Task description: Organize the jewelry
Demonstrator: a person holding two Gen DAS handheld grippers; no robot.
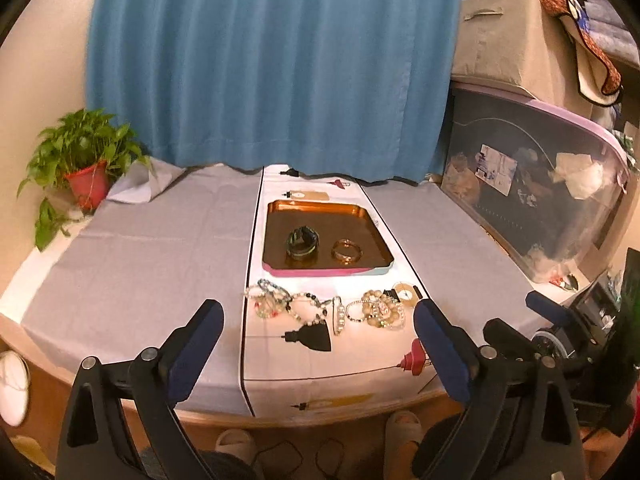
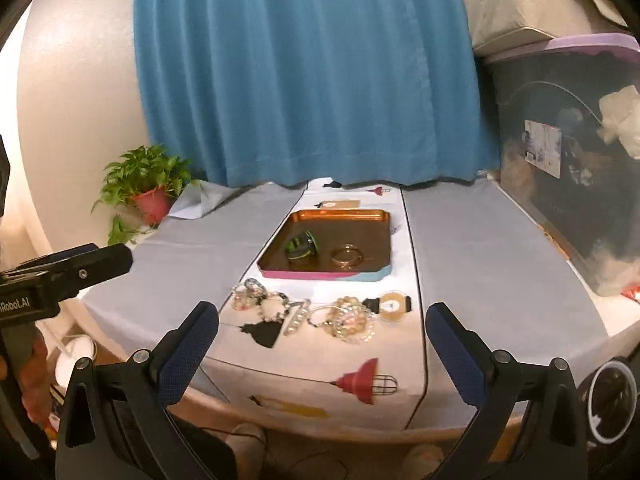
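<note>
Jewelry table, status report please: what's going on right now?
Left gripper and right gripper: jaws open, empty. Two bangles in tray; beaded bracelets waiting on the cloth in front. Nothing in the way.

blue curtain (image 1: 272, 64), cream wall (image 2: 80, 92), potted plant (image 1: 82, 152), clear storage bin (image 1: 532, 196)

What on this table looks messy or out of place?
The beaded bracelets lie in a tangled, overlapping row on the cloth in front of the tray, while only a dark green bangle and a gold bangle sit neatly inside it. Nothing looks spilled or broken.
</note>
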